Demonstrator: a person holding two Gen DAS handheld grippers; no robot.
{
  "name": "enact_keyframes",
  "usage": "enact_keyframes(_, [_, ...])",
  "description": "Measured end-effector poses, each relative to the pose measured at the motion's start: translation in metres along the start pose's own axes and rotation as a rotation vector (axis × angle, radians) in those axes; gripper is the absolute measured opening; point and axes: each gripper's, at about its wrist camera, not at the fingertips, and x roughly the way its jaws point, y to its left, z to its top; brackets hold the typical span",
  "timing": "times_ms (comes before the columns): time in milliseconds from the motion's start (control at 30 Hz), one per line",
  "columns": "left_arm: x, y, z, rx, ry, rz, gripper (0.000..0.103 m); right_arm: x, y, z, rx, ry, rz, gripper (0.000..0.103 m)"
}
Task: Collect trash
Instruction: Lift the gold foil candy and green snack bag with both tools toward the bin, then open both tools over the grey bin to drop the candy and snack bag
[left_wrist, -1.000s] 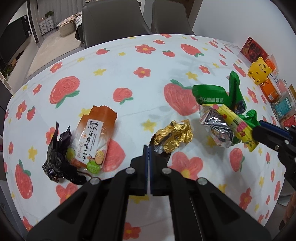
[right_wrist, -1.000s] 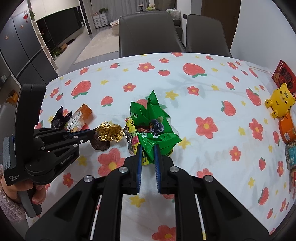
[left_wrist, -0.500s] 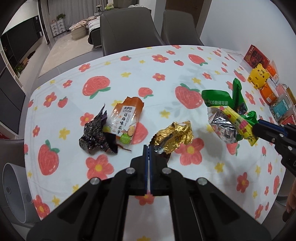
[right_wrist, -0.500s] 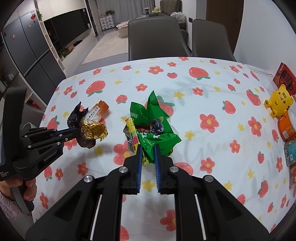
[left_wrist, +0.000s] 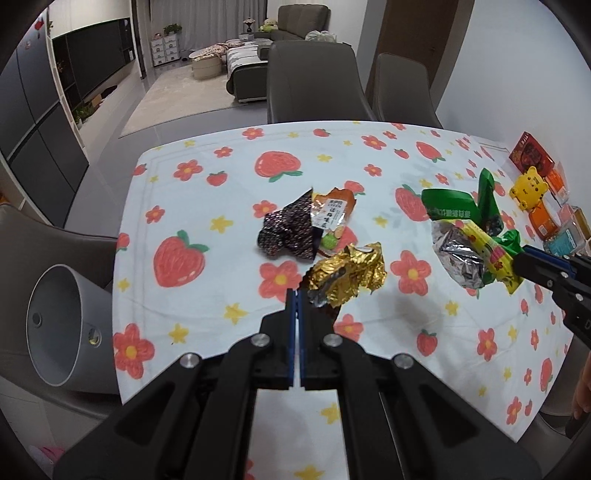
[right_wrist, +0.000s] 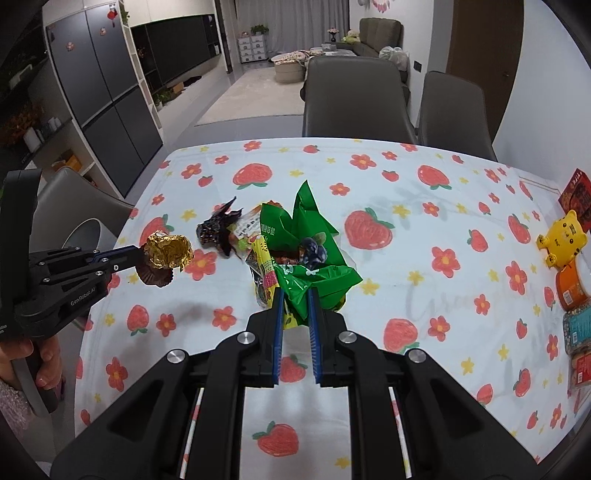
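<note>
Gold foil wrapper (left_wrist: 347, 275) hangs pinched in the left tool (left_wrist: 296, 295), lifted above the counter (left_wrist: 192, 221). The right tool (right_wrist: 295, 295) grips one green bag (right_wrist: 310, 258). Two wrappers remain lying: one dark wrapper (left_wrist: 288, 230), one orange packet (left_wrist: 332, 214).

The left gripper (left_wrist: 296, 295) is held above the tablecloth (left_wrist: 207, 206), raised clear of it, with its fingers pressed together on the gold foil wrapper (left_wrist: 347, 275). In the right wrist view it is seen level, fingers (right_wrist: 122, 254) pointed out over the tablecloth's left edge, its handle gripped by the left hand (right_wrist: 22, 363). The right gripper (right_wrist: 295, 295) is held lower, over the near part of the tablecloth, its blue-padded fingers clamped on the bunch of green wrappers (right_wrist: 306, 254).
</note>
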Motion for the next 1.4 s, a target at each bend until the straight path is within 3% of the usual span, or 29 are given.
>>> enact_keyframes(367, [-0.052, 0.098, -0.049, -0.184, -0.030, 0.112, 0.001, 0.006, 0.107, 0.006, -0.181, 0.013, 0.137, 0.011])
enact_keyframes(900, [-0.137, 0.287, -0.116, -0.452, -0.084, 0.343, 0.001, 0.032, 0.335, 0.043, -0.437, 0.007, 0.402, 0.011])
enact_keyframes(1233, [-0.155, 0.363, -0.111, -0.494, -0.116, 0.388, 0.001, 0.068, 0.443, 0.078, -0.519, 0.013, 0.422, 0.012])
enact_keyframes(1400, [-0.153, 0.387, -0.108, -0.493, -0.119, 0.376, 0.001, 0.091, 0.464, 0.089, -0.507, 0.035, 0.388, 0.026])
